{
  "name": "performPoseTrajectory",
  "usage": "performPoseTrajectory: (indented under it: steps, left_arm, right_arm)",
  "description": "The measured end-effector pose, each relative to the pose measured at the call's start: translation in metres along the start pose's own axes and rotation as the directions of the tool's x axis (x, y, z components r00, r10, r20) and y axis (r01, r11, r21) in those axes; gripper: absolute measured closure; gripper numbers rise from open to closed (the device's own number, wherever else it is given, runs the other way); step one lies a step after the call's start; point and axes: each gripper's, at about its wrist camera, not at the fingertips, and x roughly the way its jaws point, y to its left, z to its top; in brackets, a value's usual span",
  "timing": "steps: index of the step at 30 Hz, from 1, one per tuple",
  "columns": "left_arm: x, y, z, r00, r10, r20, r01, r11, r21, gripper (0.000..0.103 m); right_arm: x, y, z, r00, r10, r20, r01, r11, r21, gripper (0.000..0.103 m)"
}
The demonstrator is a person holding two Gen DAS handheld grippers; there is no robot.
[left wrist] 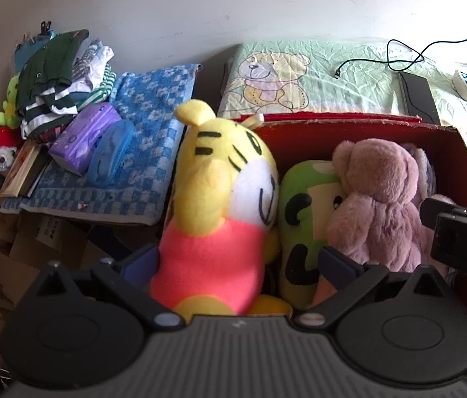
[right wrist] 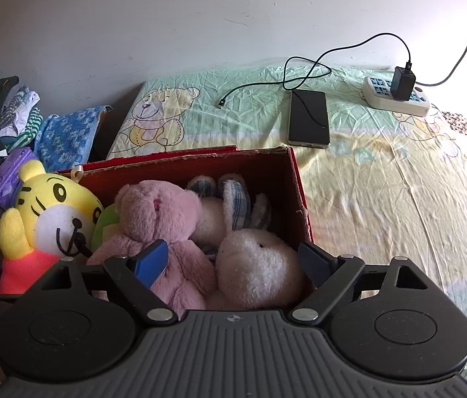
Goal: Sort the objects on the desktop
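Note:
A yellow tiger plush in a pink shirt stands upright at the left end of the red cardboard box. It sits between the spread fingers of my left gripper, which is open; the right finger is clear of the toy. Beside the tiger in the box lie a green plush and a pink bear. My right gripper hovers open over the pink bear and a white plush, with a plaid-eared rabbit behind them. Part of the right gripper's body shows at the left wrist view's right edge.
On the bear-print sheet behind the box lie a phone, a black cable and a power strip. Left of the box are a blue towel, a purple tissue pack, a blue case and piled clothes.

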Motion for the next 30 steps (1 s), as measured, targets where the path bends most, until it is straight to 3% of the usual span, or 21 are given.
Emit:
performPoseTrajectory:
  steps: [8,30]
  left_arm:
    - [0.001,-0.010,-0.004,0.999,0.038,0.001,-0.038,0.999,0.020,0.001]
    - [0.006,-0.005,0.000,1.000,0.031,0.005,-0.031,0.999,-0.011,0.001]
  right_arm:
    - [-0.003,0.000,-0.001,1.000,-0.006,0.017,0.007,1.000,-0.020,0.015]
    - [0.006,0.006,0.005,1.000,-0.017,0.016,0.018,0.998,-0.057,0.015]
